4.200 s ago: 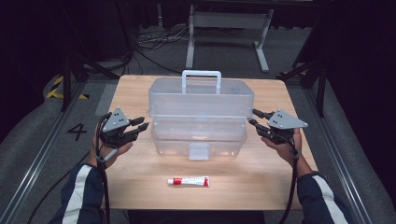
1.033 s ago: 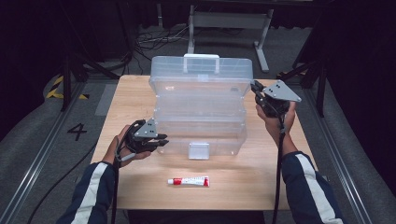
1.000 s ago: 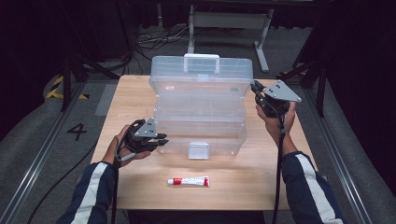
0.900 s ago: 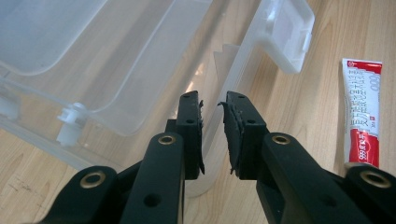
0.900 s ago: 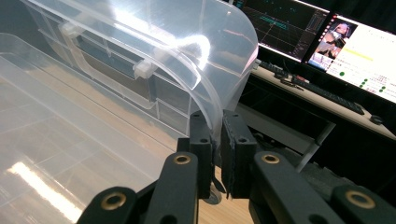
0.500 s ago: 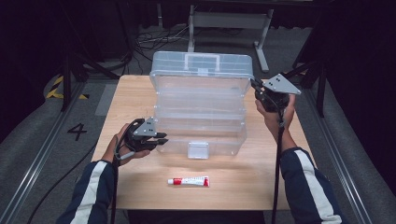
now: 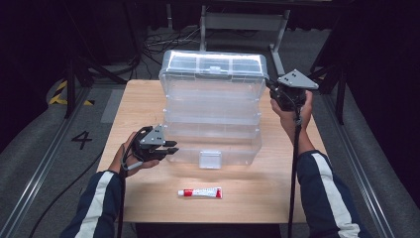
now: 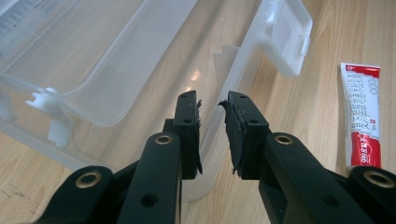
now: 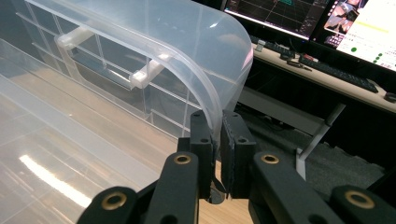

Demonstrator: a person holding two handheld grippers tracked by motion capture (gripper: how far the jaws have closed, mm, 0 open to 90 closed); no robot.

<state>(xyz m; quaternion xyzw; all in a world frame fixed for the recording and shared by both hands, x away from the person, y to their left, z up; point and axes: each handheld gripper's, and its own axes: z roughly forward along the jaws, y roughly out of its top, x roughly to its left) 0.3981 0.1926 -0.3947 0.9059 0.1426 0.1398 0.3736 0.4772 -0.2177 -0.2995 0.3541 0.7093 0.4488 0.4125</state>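
Observation:
A clear plastic storage box point(image 7: 213, 144) stands mid-table with its compartmented lid point(image 7: 213, 69) raised nearly upright at the back. My right gripper point(image 7: 271, 90) is shut on the lid's right edge; in the right gripper view its pads point(image 9: 215, 121) pinch the curved rim of the lid point(image 9: 187, 42). My left gripper point(image 7: 173, 147) sits at the base's front left corner. In the left gripper view its jaws point(image 8: 212, 105) are closed around the base's thin front wall point(image 8: 233, 70). A red and white tube point(image 7: 200, 192) lies in front of the box on the table.
The box's front latch point(image 7: 209, 159) hangs open, also seen as the latch point(image 8: 285, 42) near the tube point(image 8: 362, 116). The wooden table point(image 7: 133, 99) has bare room left and right of the box. A metal frame point(image 7: 242, 22) stands behind it. Monitors point(image 9: 327, 18) glow beyond the lid.
The lid has swung further up and back, with my right gripper rising along with its edge. The left gripper has stayed at the base's front left corner.

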